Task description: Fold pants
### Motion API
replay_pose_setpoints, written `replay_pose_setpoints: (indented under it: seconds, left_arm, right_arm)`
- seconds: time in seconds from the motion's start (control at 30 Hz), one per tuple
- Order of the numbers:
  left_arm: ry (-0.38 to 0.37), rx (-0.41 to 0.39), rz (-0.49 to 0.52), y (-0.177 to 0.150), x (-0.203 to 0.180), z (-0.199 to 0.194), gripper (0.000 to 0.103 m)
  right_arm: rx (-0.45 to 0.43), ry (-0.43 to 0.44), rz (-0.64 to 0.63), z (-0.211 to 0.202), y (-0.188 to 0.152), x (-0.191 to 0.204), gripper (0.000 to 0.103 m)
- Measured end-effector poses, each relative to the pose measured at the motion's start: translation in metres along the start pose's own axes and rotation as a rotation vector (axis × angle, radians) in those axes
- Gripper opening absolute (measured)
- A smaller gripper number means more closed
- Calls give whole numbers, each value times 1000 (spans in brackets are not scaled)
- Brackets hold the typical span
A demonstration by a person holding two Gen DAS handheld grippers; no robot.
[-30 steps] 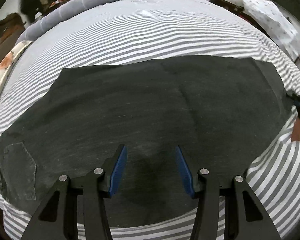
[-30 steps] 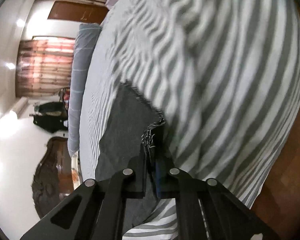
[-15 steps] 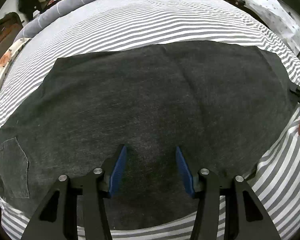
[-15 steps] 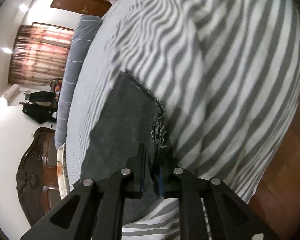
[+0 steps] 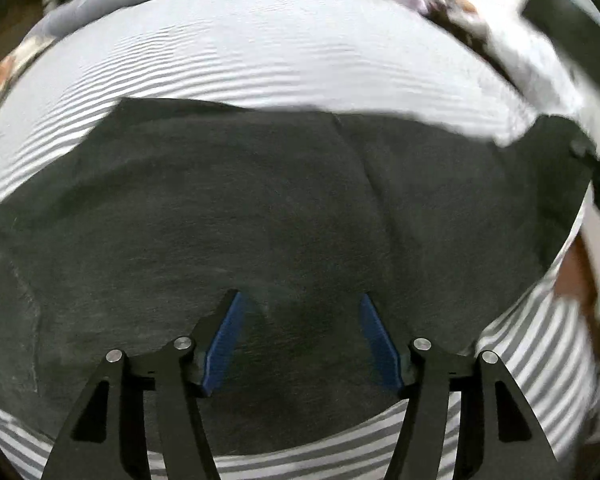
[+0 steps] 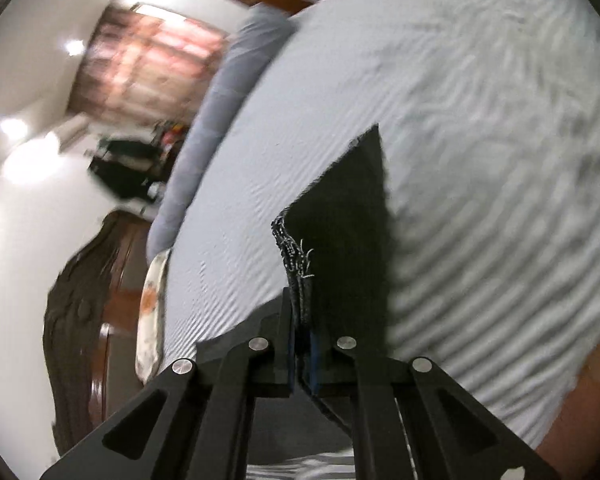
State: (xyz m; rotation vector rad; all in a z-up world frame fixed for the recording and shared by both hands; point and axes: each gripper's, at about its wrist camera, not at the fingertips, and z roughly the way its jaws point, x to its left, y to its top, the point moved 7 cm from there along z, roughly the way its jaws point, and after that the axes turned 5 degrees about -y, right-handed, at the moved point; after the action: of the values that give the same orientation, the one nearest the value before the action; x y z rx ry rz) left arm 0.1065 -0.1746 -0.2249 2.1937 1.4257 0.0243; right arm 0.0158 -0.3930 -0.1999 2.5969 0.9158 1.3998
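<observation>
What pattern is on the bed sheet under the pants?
Grey and white stripes on the bed sheet, clearest in the left wrist view, near the lower right.

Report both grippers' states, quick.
Left gripper: jaws opening, nothing gripped, over the pants.
Right gripper: shut on the pants' frayed hem.

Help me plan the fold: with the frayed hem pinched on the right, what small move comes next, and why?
Probably carry the hem across toward the waist end. The right gripper is shut on it, lifted off the striped bed, while the left gripper, jaws opening, holds nothing over the flat pants.
</observation>
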Motion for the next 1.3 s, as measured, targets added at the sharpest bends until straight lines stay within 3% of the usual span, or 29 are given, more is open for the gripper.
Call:
replay_pose_setpoints:
  seconds: [0.27,0.4,0.57,0.73,0.87,1.0,1.03,1.13,1.3]
  left_arm:
    - [-16,-112,-172,12,85,-65,61]
    - [-59,-136,-248,7,120,-85,62]
    - [-80,-142,-304,-3,156,-99,62]
    - [-128,-141,-348,-10,166,-99,62]
    - [-166,-119,-332,-8,159,-93,62]
    - [-204,-95,-330,-7,148,-85,62]
    - [-215,-88,-333,-7,148,-85,62]
    - [-247,-67,-336,-7,142,-79,62]
    - [-284,-31,-325,-8,129,-69,62]
  right_arm:
    - [160,70,-197,75,-45,126,7]
    - [280,66,-311,127,-97,177,7]
    - [409,47,-435,171,-168,207,7]
    - [508,-33,-555,200,-227,208,8]
    - [532,-96,-594,208,-248,193,11]
    - [539,-114,-606,197,-256,183,30]
    - [535,-112,-607,189,-259,179,35]
    - [528,-115,-592,176,-264,172,36]
    - [544,-118,-462,158,-271,142,36]
